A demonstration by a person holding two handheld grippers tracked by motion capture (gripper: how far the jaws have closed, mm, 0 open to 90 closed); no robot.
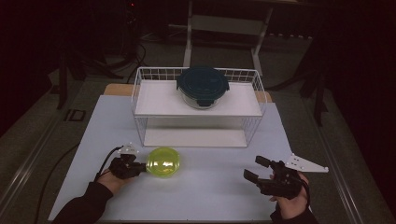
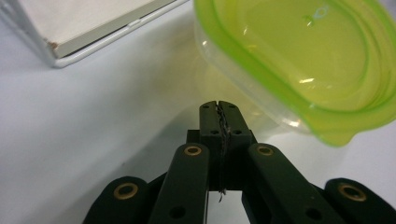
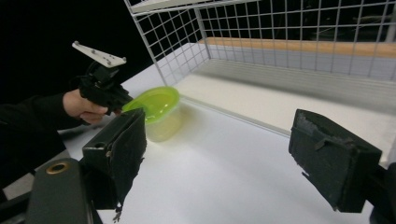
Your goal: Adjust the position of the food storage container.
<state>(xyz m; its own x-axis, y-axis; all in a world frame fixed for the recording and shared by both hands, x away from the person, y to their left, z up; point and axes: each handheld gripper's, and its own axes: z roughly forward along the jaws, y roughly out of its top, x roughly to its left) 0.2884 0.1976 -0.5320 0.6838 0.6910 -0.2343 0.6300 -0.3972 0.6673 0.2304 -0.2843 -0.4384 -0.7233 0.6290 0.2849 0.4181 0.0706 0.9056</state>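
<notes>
A clear plastic container with a translucent lime-green lid [image 1: 163,162] sits on the table just in front of the white wire rack [image 1: 140,88]. The left gripper [image 2: 219,108], jaws clenched on nothing, lies just beside the container; the right gripper [image 3: 219,154], jaws wide apart, is well apart from it.

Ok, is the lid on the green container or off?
On. The green lid sits over the clear container, rim overlapping all round the visible side. Latched or loose, cannot tell.

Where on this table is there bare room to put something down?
Bare table lies between the green-lidded tub and the right gripper. The wire rack has a free lower shelf; its top holds a dark-lidded container. Crowded beside the left gripper.
</notes>
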